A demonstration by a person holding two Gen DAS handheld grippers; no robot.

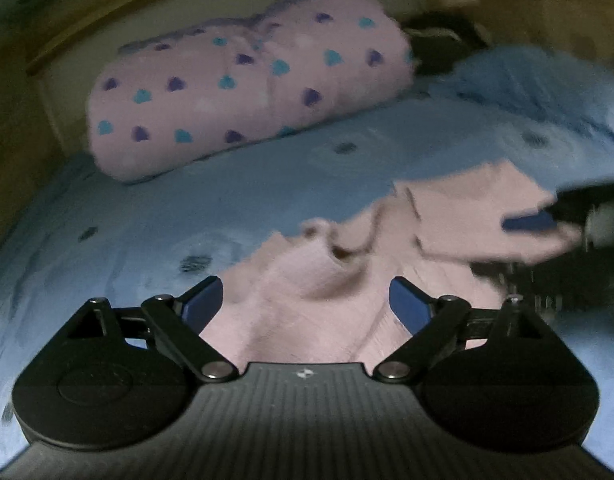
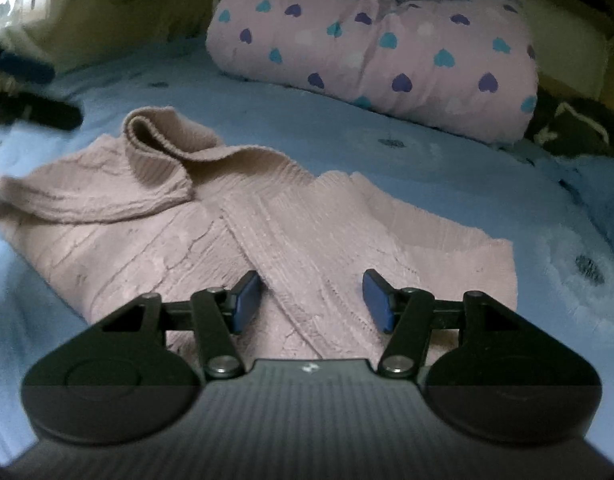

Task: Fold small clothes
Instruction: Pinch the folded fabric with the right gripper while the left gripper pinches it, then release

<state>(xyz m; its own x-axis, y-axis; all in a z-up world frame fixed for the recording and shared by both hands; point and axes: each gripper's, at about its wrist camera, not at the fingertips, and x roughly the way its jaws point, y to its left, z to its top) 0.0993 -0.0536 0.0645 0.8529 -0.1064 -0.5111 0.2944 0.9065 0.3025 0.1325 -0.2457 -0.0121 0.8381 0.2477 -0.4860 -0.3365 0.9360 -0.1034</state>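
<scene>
Pink knitted sweater [image 2: 211, 232] lies on a bed, spread across a light blue bedsheet [image 2: 447, 168] with small dark motifs. One ribbed sleeve [image 2: 163, 160] is folded in over the body of the garment, its cuff curling upward, and a second band of knit crosses the front diagonally. In the left wrist view the same sweater [image 1: 307, 280] looks rumpled, with a raised fold near its middle, and the picture is blurred.

The right gripper [image 2: 313, 300] hovers just above the lower part of the sweater with its blue pads set partly apart; nothing is pinched between them. The left gripper [image 1: 303, 304] is spread wide over the knit, its jaws empty, with the fabric lying below and between the pads rather than clamped. From the left wrist view the right gripper [image 1: 531, 222] shows as a dark blur at the right edge, over the sweater.

Beyond the sweater, near the head of the bed, rests a pale pink pillow [image 2: 387, 52] printed with purple and turquoise hearts. A dark garment [image 2: 567, 132] with white markings sits just beside the pillow
</scene>
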